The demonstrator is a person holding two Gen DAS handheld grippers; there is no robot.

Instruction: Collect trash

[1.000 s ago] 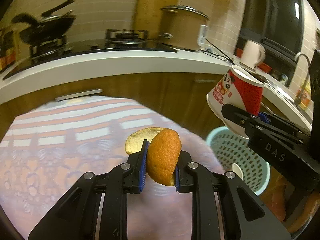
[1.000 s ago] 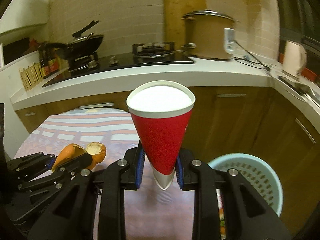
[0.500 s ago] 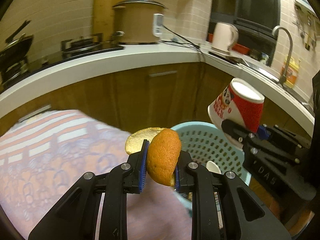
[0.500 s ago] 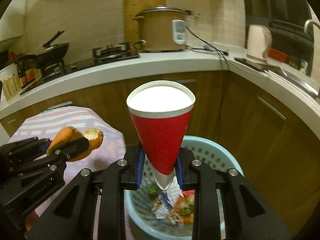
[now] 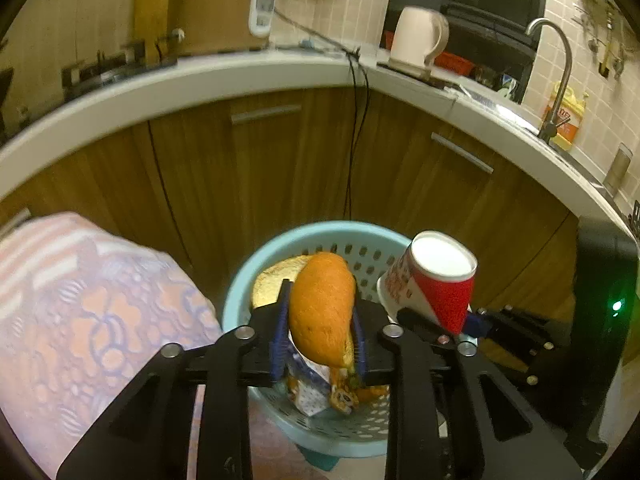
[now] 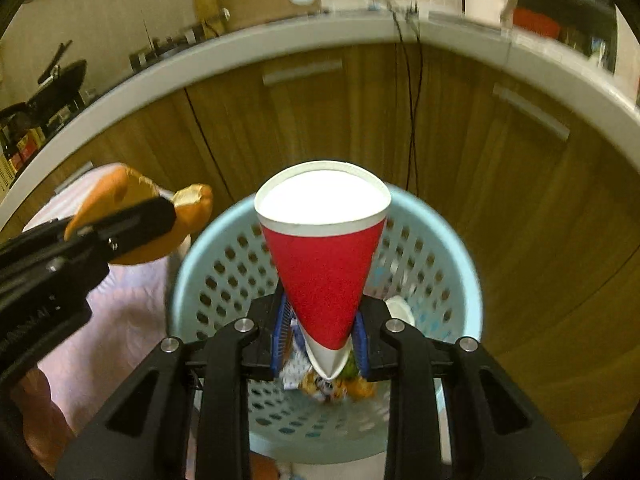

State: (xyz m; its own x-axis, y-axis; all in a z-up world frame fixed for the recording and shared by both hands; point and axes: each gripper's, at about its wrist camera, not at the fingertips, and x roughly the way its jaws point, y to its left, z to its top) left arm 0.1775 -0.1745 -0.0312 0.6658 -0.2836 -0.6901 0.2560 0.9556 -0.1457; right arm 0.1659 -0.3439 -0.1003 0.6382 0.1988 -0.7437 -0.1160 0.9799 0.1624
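Note:
An orange peel [image 5: 322, 308] sits between the blue pads of my left gripper [image 5: 320, 320], whose jaws are opening; both pads still touch it. It hangs over the rim of a light-blue perforated trash basket [image 5: 260, 256]. My right gripper [image 6: 320, 332] is shut on the squeezed base of a red and white paper cup [image 6: 324, 256], mouth up, held over the basket [image 6: 452, 240]. In the left wrist view the cup [image 5: 436, 284] is just to the right of the peel. In the right wrist view the peel [image 6: 192, 204] is at the left.
Crumpled wrappers [image 5: 316, 392] lie in the basket's bottom. A table with a patterned cloth [image 5: 80, 312] is at the left. Wooden cabinets [image 5: 280, 168] stand behind the basket, under a white counter with a kettle [image 5: 416, 40], a cooker [image 5: 216, 4] and a tap [image 5: 560, 64].
Both grippers have swung right from over the table and sunk to above the basket. The left pads stand a little wider around the peel. The cup stays gripped.

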